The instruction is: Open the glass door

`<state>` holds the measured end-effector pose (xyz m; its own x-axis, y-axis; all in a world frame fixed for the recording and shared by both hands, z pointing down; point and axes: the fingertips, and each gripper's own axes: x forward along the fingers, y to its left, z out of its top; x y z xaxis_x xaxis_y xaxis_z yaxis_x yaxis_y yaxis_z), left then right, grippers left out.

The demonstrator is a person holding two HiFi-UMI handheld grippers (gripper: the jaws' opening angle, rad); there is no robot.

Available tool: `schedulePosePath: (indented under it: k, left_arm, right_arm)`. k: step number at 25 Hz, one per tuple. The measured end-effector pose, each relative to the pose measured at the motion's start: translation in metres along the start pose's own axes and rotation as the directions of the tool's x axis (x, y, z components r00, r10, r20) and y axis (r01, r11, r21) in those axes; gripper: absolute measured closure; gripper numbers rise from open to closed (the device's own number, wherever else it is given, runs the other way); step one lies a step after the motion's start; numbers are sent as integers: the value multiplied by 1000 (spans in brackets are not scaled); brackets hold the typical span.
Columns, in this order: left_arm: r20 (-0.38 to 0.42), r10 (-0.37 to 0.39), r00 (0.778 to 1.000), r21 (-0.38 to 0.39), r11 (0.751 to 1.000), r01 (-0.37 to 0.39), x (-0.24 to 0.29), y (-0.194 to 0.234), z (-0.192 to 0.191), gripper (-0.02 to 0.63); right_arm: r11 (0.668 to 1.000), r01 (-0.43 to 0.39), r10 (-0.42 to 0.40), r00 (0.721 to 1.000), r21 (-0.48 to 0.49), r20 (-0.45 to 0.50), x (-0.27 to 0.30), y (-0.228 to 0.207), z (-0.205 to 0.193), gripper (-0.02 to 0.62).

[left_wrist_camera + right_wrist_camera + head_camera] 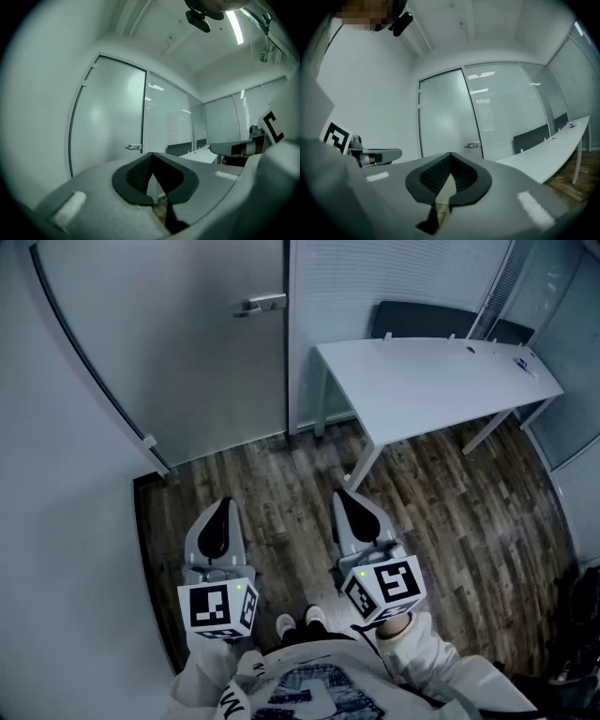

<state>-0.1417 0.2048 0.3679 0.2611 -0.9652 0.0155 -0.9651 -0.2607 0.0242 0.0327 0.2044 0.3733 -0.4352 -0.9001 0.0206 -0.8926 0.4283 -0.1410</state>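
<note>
Partly cropped glass door (178,352); closed.

I see white sleeves (427,645), a blue-printed top (309,690) (lettering, perhaps), white shoes (300,620); left gripper (221,507) and right gripper (349,498) are grey, black-padded, with marker cubes (218,607).

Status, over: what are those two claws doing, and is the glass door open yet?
Left gripper and right gripper shut, empty. Glass door closed, handle untouched. Nothing blocks the way.
</note>
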Motion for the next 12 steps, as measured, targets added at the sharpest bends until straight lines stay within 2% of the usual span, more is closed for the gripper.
schedulePosePath:
  k: [12]
  left_arm:
    - [2,-8,1000,14,1000,7,6,-14,6,601]
  right_arm:
    - [1000,-13,13,1000,10,21,-3,-8,9,592]
